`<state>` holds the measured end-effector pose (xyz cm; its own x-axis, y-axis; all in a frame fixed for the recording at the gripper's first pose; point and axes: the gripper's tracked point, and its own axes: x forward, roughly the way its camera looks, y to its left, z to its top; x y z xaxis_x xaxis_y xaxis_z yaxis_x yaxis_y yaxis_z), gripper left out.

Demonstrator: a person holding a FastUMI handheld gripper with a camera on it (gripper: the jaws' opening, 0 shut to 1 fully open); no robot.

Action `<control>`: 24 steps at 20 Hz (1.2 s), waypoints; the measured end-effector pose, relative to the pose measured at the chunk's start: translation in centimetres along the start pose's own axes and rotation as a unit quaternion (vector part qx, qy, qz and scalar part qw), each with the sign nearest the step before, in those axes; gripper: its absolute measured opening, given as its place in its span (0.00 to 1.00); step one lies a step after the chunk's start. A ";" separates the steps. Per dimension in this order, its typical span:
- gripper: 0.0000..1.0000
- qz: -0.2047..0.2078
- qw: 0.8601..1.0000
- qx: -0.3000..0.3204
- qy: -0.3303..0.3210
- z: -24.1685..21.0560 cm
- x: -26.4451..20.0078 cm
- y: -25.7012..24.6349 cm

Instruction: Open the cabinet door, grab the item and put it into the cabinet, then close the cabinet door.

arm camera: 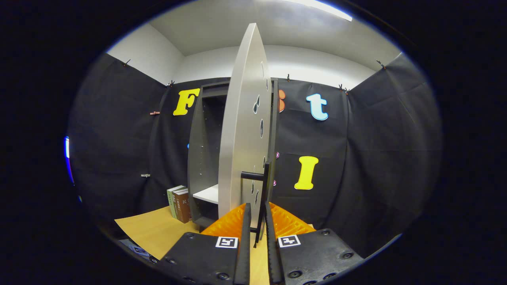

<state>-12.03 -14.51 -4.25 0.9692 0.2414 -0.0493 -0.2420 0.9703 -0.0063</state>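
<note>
Gripper (pixel 256 221) fingers nearly together, clamped on the black handle (pixel 262 198) of the cabinet door (pixel 243 130), door swung open

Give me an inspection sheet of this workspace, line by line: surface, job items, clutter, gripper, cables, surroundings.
Surface: wooden tabletop, bare where visible.
Job's things: dark cabinet standing on the table, its grey door swung open edge-on toward the camera; white shelf inside; books upright beside the cabinet.
Clutter: nothing seen.
Gripper: gripper nearly closed around the door's black bar handle; firm contact cannot be told.
Cables: nothing seen.
Surroundings: black cloth wall, white ceiling with a light.
</note>
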 end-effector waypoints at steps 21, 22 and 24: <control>0.53 -0.019 0.970 0.034 0.242 -21.2 4.3 17.6; 0.53 -0.028 0.964 0.041 0.262 -23.1 4.4 18.2; 0.57 -0.041 0.955 0.048 0.288 -26.5 4.8 19.4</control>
<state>-13.27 5.03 -31.10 0.7912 0.1413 -0.5950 -0.1341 0.9893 0.0566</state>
